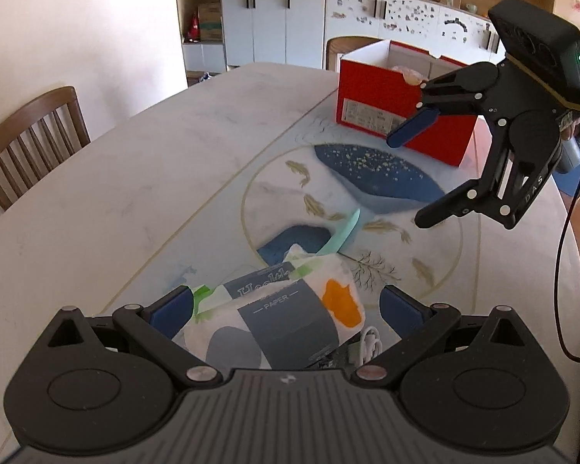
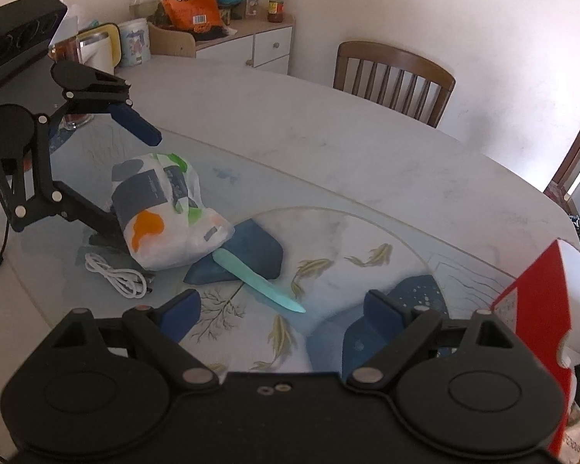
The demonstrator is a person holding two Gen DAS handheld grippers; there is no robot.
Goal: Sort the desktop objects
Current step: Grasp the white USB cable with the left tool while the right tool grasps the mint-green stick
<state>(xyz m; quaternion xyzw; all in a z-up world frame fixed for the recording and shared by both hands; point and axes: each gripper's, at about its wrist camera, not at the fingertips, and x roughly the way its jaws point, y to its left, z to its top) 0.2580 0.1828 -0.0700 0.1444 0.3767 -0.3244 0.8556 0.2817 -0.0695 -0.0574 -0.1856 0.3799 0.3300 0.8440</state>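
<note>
The left gripper (image 1: 286, 305), fingers wide, straddles the tissue pack (image 1: 290, 309) at twelve o'clock; right gripper (image 2: 282, 315) wide, empty.

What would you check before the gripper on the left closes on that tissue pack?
1. Left gripper open wide enough: ok, both pads stand clear of the pack.
2. Tissue pack between its fingers: ok, roughly centred.
3. White cable clear of the grab: cannot tell; it lies right against the pack.
4. Green stick out of the way: ok, beyond the pack.
5. Right gripper not crowding: ok, open and holding nothing.
6. Red box open to receive things: ok.
</note>
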